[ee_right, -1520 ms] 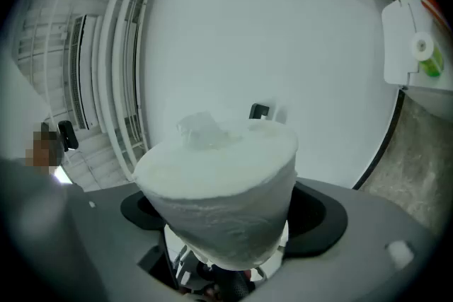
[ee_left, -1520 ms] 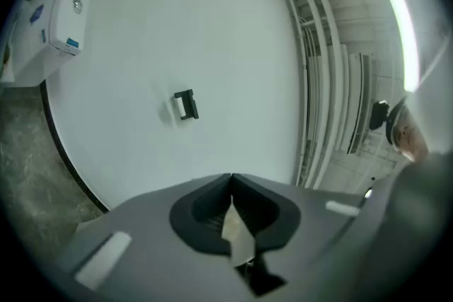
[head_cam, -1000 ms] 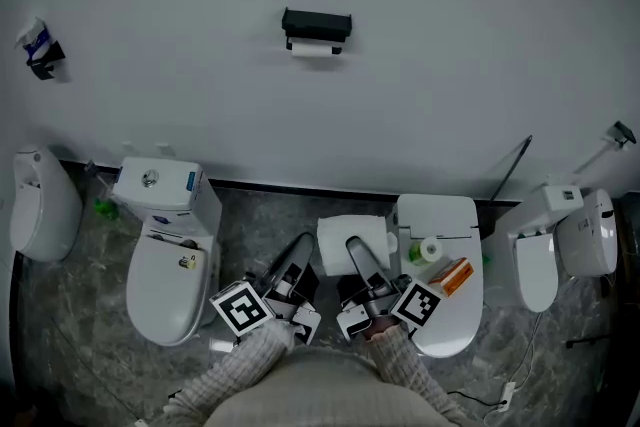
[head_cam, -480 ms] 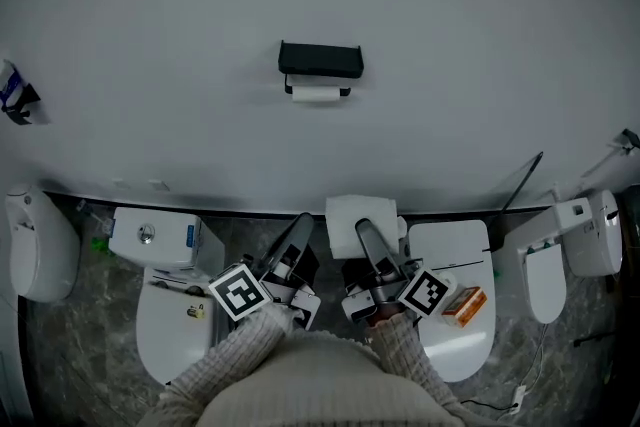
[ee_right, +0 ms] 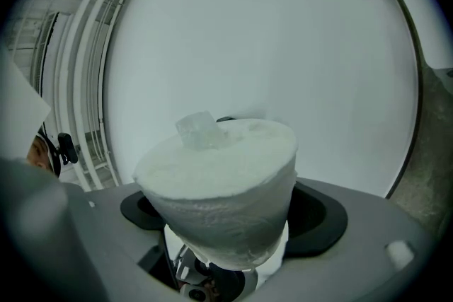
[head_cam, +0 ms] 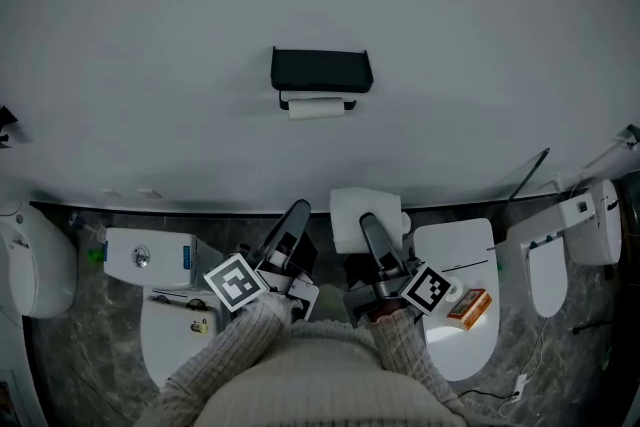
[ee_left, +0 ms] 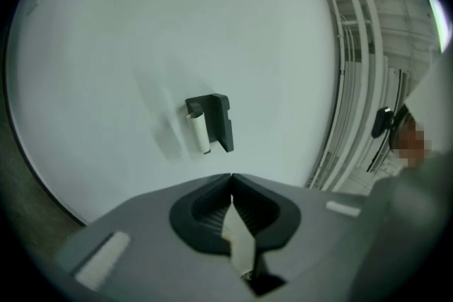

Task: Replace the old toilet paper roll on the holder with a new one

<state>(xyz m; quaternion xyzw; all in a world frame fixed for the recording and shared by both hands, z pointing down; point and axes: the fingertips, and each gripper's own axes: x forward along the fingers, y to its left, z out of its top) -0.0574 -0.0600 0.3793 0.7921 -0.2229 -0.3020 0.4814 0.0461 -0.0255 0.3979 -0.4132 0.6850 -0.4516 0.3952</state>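
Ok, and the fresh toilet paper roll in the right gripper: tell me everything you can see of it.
The new roll is full and thick, white, with a soft, fuzzy paper surface. A small lump of paper stands up from its upper flat end; its core does not show. The right gripper clamps it between its jaws, and nothing else touches it. It is held before the pale wall, in the head view below and right of the black holder.
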